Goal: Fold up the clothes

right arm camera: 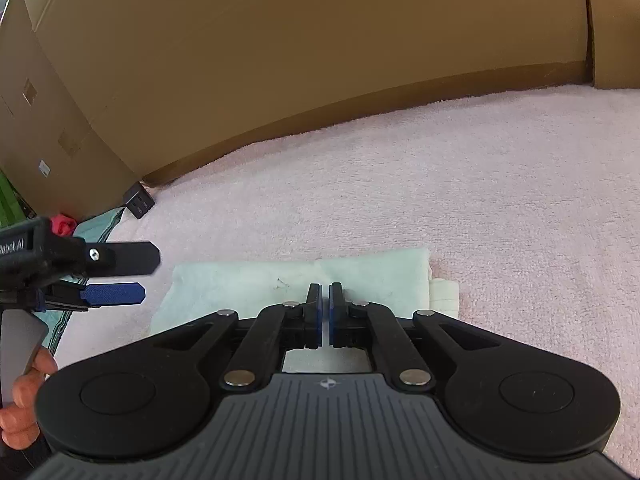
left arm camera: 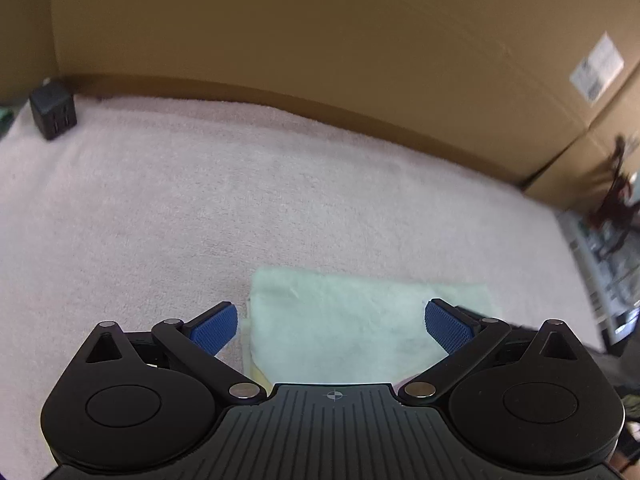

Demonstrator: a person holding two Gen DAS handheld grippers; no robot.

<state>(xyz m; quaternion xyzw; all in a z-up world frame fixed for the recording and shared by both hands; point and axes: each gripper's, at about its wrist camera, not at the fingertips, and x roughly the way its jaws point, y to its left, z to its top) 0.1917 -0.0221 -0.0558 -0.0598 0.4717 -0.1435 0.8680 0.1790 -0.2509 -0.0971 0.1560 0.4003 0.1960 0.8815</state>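
Cloth: your folded pale green cloth (left arm camera: pixel 352 320) lay low in the centre of both wrist views, flat on the pink towel surface (left arm camera: pixel 240 200); its near edge was hidden behind each gripper body.
Left gripper: you held the left gripper (left arm camera: pixel 331 326) with its jaws spread wide, one blue pad (left arm camera: pixel 214 330) off the cloth's left edge and the other over its right part; nothing was pinched between them. From the right wrist it (right arm camera: pixel 150 276) showed at the left edge of the frame, cut off by the border, beside the cloth's left end.
Right gripper: your right gripper (right arm camera: pixel 325 300) was clenched, only a thin slit between the pads, tips over the middle of the cloth. Whether any fabric was nipped in that slit could not be made out.
Underlayer: a cream-white folded piece (right arm camera: pixel 444 294) stuck out at the cloth's right end; how far it ran under the green layer was hidden.
Hand: your fingers (right arm camera: pixel 24 392) showed at the lower left of the right wrist view, mostly cropped.
Backdrop: cardboard boxes (left arm camera: pixel 320 60) filled the top of both frames.
Black cube: a small dark block (left arm camera: pixel 53 112) sat at the upper left, details too blurred to read.
Right edge clutter: in the left wrist view, dark reddish shapes (left arm camera: pixel 616 196) were smeared and unidentifiable.
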